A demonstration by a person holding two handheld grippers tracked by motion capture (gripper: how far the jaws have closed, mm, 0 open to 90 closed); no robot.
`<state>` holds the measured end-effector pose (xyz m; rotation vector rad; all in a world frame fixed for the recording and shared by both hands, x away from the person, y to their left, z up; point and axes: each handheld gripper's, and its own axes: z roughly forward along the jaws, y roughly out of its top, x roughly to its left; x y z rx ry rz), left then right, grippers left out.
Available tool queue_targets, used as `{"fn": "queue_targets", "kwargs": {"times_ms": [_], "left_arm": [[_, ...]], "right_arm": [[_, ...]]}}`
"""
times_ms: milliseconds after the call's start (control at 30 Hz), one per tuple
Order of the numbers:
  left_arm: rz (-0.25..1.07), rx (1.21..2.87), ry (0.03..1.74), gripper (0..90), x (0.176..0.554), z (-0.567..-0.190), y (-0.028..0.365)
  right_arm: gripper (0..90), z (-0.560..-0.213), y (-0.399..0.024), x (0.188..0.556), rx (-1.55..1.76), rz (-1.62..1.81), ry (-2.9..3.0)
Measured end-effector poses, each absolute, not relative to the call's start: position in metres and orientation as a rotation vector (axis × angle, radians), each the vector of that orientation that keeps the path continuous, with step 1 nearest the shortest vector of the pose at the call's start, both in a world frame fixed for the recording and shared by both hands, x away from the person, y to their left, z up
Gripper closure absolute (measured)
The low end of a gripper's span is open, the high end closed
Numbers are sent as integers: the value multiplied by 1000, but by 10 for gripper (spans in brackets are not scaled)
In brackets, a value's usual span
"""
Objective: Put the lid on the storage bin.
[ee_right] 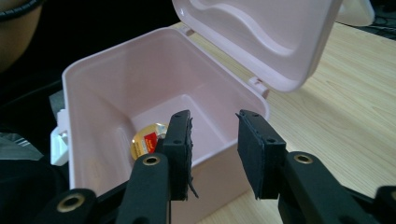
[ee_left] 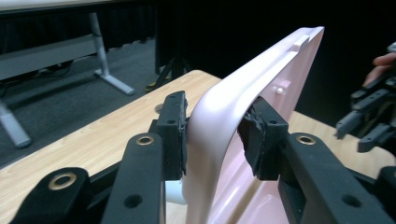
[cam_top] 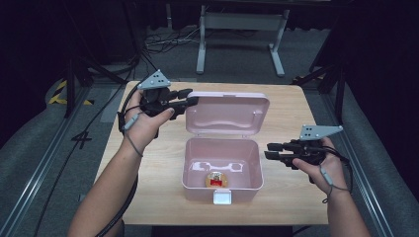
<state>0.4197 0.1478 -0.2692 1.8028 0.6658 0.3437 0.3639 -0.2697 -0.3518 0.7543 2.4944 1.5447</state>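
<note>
Pink box (cam_top: 222, 168) sat open at the frame's centre, a small gold round item (cam_top: 216, 179) inside. We saw the left gripper (cam_top: 190, 98) clamped on the raised lid (cam_top: 228, 112). Right gripper (cam_top: 269, 150), jaws apart, hovered at the box's right.

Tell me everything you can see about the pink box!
The pink box looks like smooth, shiny plastic with rounded corners. It stands open in the middle of the wooden table. Its lid is hinged at the back and stands up, with a wavy shape pressed into its inside. The left gripper has its jaws either side of the lid's edge. A white latch sits at the front. Inside, on the bottom, lies a small round gold thing with a red label.
</note>
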Motion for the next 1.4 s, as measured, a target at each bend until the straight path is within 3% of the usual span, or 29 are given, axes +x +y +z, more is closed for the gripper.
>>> {"fn": "queue_targets", "kwargs": {"times_ms": [300, 733, 1400], "left_arm": [[322, 1791, 629, 605, 408, -273, 151], [355, 1796, 572, 573, 390, -278, 151], [280, 1867, 532, 476, 378, -291, 145]], "right_arm": [[670, -346, -266, 359, 731, 1601, 2501], [896, -348, -260, 357, 712, 1667, 2528], [900, -346, -258, 354, 675, 1730, 2461]]}}
